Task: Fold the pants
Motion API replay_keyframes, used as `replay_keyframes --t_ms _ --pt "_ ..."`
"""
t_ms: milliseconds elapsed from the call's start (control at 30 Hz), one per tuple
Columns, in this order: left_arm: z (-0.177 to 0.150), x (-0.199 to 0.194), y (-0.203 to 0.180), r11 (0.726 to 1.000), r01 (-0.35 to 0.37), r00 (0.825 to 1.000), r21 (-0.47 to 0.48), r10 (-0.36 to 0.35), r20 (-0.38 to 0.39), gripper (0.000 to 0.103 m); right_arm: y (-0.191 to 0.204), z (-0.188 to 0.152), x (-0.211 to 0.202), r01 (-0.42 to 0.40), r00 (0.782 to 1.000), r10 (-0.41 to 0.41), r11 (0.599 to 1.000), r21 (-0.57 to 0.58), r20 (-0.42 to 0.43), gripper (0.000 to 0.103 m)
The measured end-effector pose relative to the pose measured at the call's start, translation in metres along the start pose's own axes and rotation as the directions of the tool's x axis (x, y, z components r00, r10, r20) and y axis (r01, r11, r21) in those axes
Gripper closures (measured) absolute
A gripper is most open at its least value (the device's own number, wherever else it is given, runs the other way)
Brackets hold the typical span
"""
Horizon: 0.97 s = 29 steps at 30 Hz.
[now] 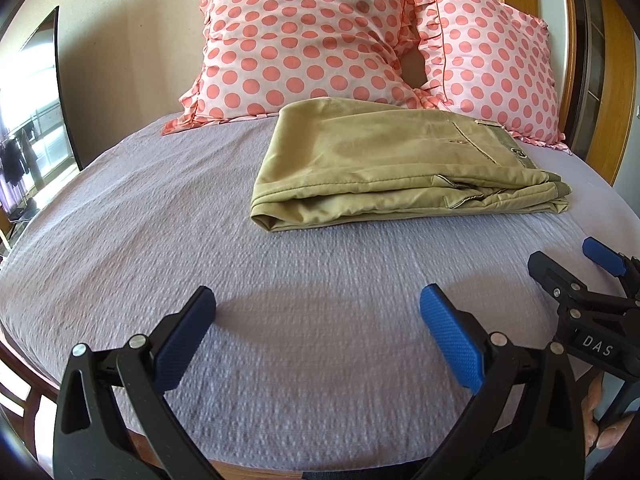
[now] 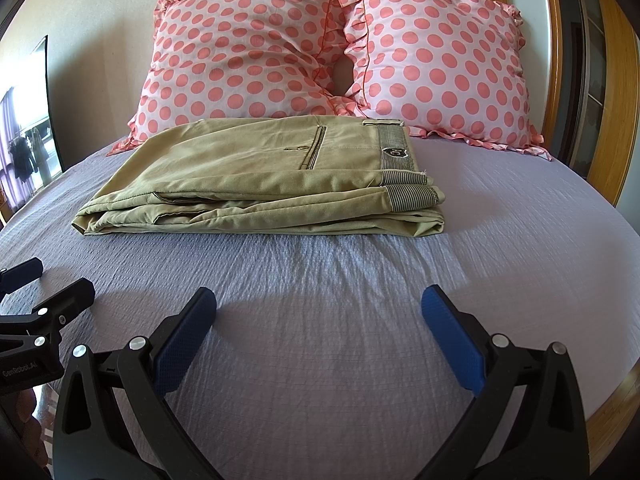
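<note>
folded khaki cotton pants (image 2: 256, 176) lie crosswise near the bed's head edge, beyond both released tools, right tool (image 2: 319, 334) nearer.

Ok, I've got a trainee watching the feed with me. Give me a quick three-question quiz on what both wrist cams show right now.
1. True or false: the khaki pants lie folded in a stack on the lavender bedsheet.
2. Which way does the striped waistband point in the right wrist view? A) left B) right C) toward the camera
3. Fill in: both the left gripper and the right gripper are ____ and hold nothing.

Key: 1 true; 2 B; 3 open. Two polka-dot pillows stand behind the pants.
</note>
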State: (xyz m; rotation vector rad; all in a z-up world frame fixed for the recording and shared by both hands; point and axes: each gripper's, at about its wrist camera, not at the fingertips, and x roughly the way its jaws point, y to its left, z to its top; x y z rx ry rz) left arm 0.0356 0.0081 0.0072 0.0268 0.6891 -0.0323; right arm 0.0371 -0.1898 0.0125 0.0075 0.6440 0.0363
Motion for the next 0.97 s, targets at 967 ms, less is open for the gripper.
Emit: replay_keyframes --t_ms 967 --pt "-0.0014 0.0012 0.0011 1.000 0.002 1.000 0.002 -0.002 0.000 0.002 0.0001 0.0000 -0.0002 0.000 1.000 0.000 1.000 -0.001 0.000 0.001"
